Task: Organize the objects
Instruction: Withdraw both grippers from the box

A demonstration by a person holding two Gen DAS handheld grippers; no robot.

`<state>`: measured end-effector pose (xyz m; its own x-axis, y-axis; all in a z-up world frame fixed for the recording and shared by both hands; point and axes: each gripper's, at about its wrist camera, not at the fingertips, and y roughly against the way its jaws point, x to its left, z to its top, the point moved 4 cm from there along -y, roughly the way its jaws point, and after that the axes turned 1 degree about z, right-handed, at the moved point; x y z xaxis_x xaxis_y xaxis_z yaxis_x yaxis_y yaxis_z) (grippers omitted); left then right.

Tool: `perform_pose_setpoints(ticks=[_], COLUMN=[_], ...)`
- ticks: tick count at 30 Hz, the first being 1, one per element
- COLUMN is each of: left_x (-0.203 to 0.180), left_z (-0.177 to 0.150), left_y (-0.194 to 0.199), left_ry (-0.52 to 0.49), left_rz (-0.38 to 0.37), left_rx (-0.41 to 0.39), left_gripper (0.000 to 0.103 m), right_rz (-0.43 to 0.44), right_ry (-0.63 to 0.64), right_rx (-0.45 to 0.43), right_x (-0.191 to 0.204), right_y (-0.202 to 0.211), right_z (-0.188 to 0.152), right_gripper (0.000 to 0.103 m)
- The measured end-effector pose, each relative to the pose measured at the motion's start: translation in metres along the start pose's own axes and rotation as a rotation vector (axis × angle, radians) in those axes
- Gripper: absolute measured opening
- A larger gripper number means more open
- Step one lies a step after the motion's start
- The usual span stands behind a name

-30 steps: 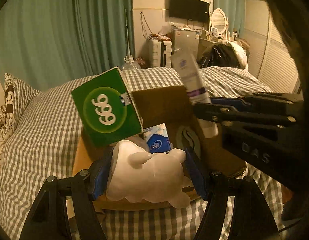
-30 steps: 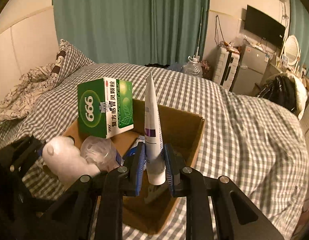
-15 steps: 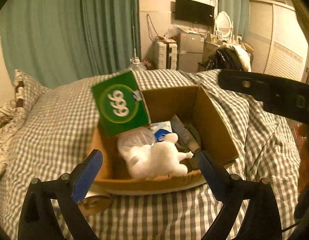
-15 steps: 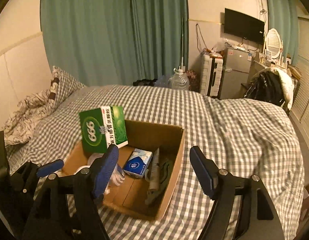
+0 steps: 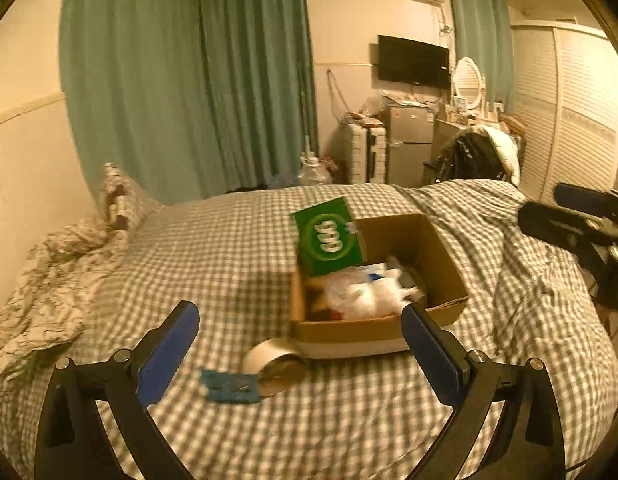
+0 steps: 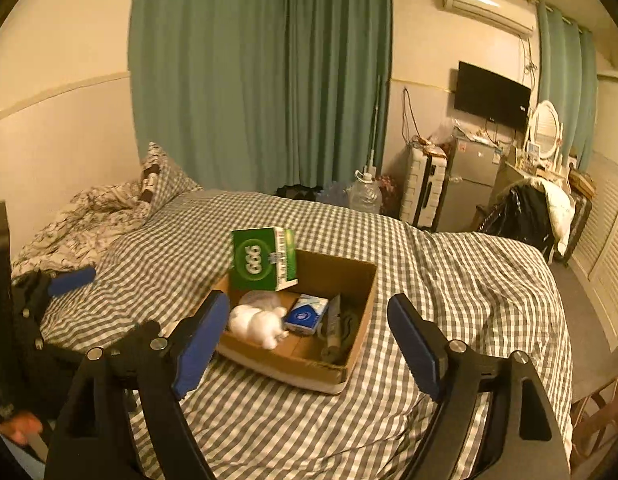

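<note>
A cardboard box [image 6: 361, 308] [image 5: 441, 252] sits on the checked bed. In it stand a green 999 carton [image 6: 263, 260] [image 5: 329, 236], a white plush toy [image 6: 257, 322] [image 5: 369, 294], a blue tissue pack [image 6: 307, 314] and a tube [image 6: 333, 330] lying flat. My left gripper [image 5: 299, 338] is open and empty, pulled back from the box. My right gripper [image 6: 305, 332] is open and empty, held above the box's near side. A tape roll [image 5: 275, 366] and a small blue packet [image 5: 229, 386] lie on the bed in front of the box.
The checked bedspread [image 6: 469, 288] covers the bed, with a pillow [image 6: 161, 178] and crumpled quilt [image 5: 49, 264] at the left. Green curtains, a fridge [image 6: 467, 188], a suitcase [image 6: 423, 186] and a chair with clothes [image 6: 529, 208] stand behind. The right gripper's body [image 5: 581, 232] shows at the right edge.
Both grippers let go: the plush toy and the tube now lie in the box. Both grippers opened wide and drew back from the box.
</note>
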<state>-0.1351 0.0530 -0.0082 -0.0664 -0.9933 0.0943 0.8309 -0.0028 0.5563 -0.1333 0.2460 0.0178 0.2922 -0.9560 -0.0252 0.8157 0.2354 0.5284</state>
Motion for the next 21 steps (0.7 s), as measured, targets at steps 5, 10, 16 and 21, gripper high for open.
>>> perform_pose_setpoints(ticks=[5, 10, 16, 21], left_x=[0.031, 0.058, 0.073, 0.071], left_z=[-0.027, -0.064, -0.104, -0.126], left_y=[-0.002, -0.022, -0.068, -0.106], left_ry=[0.022, 0.052, 0.112, 0.104], left_rz=[0.06, 0.142, 0.146, 0.153], left_rx=[0.013, 0.05, 0.145, 0.207], left_gripper=[0.103, 0.103, 0.103, 0.103], right_rz=[0.027, 0.048, 0.066, 0.092], right_ry=[0.035, 0.057, 0.053, 0.024], right_rx=[-0.012, -0.023, 0.042, 0.113], right_x=[0.035, 0.063, 0.078, 0.074], right_y=[-0.001, -0.02, -0.072, -0.111], right_z=[-0.022, -0.051, -0.087, -0.117], right_gripper=[0.088, 0.09, 0.09, 0.09])
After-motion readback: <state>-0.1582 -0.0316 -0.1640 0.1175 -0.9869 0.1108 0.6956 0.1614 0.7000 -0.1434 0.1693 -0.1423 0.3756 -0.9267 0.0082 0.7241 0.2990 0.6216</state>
